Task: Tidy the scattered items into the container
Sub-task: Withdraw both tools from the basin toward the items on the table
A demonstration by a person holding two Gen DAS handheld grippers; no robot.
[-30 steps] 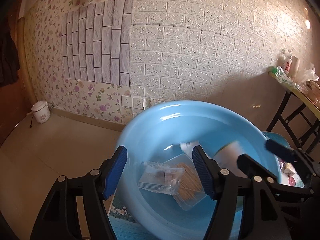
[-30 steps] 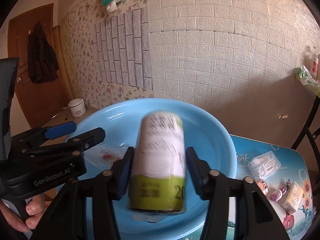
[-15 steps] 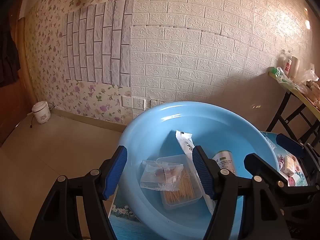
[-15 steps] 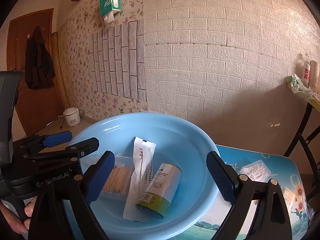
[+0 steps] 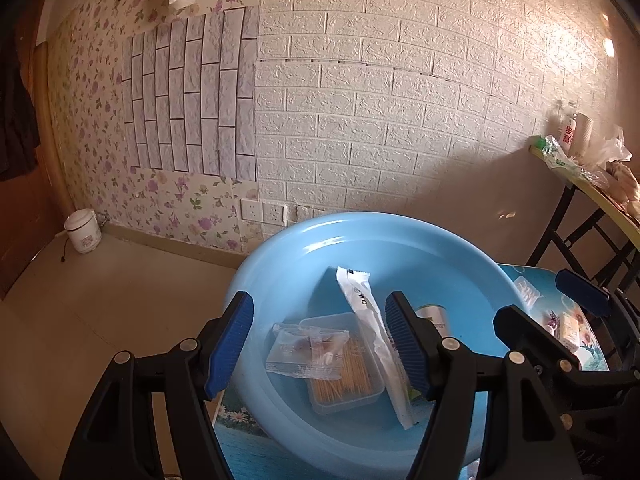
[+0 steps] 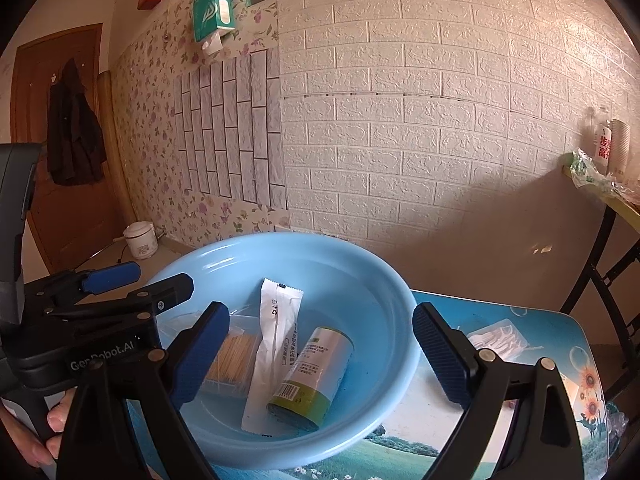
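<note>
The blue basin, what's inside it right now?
The blue basin holds a green-labelled can on its side, a white sachet, a clear box of toothpicks and a small clear packet. Anything beneath them is hidden.

A small table with a printed top of meadow, sky, bubbles and sunflowers carries everything. A big light-blue basin sits on its left part, filling most of that side. Toward the far right corner lies a clear pack of white floss picks. Near the right edge are a few small packets, too blurred to name.
</note>
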